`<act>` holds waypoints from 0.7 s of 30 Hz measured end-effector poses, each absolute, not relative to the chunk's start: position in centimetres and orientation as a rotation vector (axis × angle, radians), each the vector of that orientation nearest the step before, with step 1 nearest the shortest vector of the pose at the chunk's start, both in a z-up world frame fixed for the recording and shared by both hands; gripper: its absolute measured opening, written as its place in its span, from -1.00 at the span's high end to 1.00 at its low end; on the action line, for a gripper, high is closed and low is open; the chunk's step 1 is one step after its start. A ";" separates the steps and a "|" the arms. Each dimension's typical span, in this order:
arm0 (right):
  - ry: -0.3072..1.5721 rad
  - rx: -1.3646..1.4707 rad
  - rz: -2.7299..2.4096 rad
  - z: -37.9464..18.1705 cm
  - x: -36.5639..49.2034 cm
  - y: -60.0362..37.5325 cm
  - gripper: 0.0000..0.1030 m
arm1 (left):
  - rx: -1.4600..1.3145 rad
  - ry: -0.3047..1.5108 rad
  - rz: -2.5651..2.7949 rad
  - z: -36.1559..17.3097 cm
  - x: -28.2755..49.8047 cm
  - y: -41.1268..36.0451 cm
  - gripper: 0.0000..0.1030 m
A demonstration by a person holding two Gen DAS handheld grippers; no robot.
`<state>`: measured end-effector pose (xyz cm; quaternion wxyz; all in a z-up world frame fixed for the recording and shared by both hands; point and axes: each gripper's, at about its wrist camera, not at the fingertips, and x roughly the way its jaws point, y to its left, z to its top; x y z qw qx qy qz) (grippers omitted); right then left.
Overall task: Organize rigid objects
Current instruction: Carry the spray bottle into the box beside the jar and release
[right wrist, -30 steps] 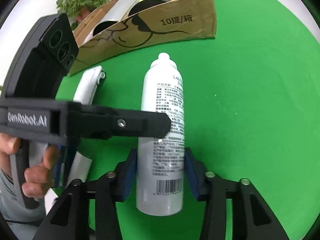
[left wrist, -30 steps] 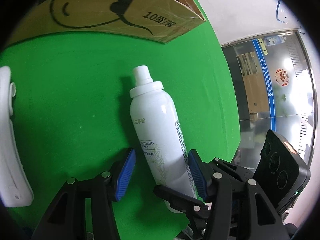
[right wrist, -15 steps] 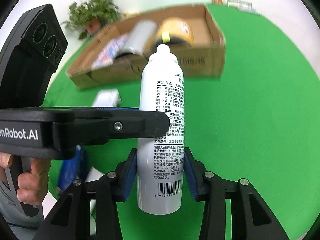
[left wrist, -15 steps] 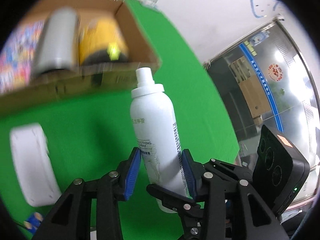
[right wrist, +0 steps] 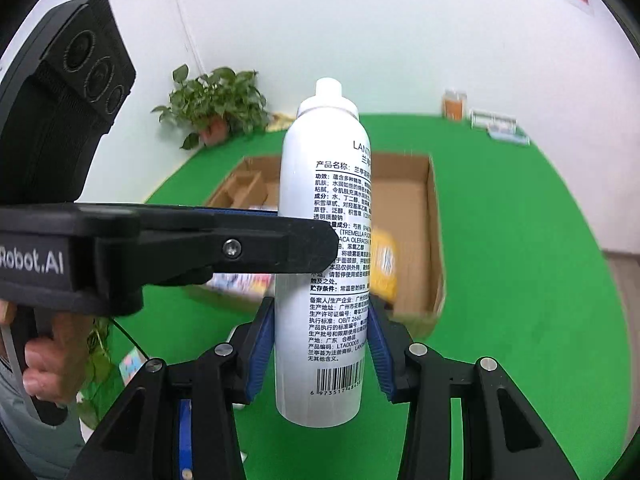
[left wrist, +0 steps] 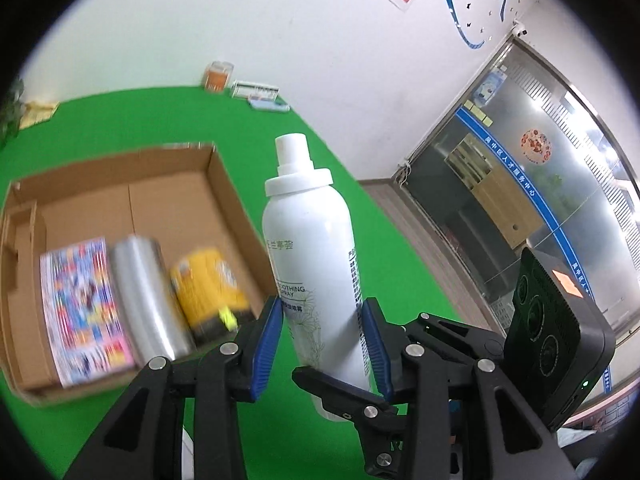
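Spray bottle [right wrist: 320, 264] stands up in the air, squeezed by both my right tool [right wrist: 320, 346] and left tool [left wrist: 323, 344]. Behind it sits the open cardboard box [left wrist: 168, 208] on the green desk [right wrist: 520, 240], half full, with bare floor inside.

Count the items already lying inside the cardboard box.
3, side by side in the cardboard box: colourful booklet leftmost, silver cylinder in the middle, yellow can rightmost. Gripper fingers might hide more.
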<state>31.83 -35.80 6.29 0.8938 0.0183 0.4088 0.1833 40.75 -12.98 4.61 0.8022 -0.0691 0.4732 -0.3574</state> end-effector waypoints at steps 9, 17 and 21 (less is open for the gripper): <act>0.949 0.024 0.372 9.6 41.0 -37.9 0.19 | -0.149 1.061 -0.754 5.7 48.8 -15.3 0.25; 1.105 0.080 0.354 1.8 47.8 -37.4 0.19 | -0.219 1.215 -0.756 -1.3 53.1 -16.6 0.25; 1.167 0.101 0.344 -1.9 49.2 -37.8 0.19 | -0.221 1.274 -0.751 -4.2 54.4 -17.3 0.25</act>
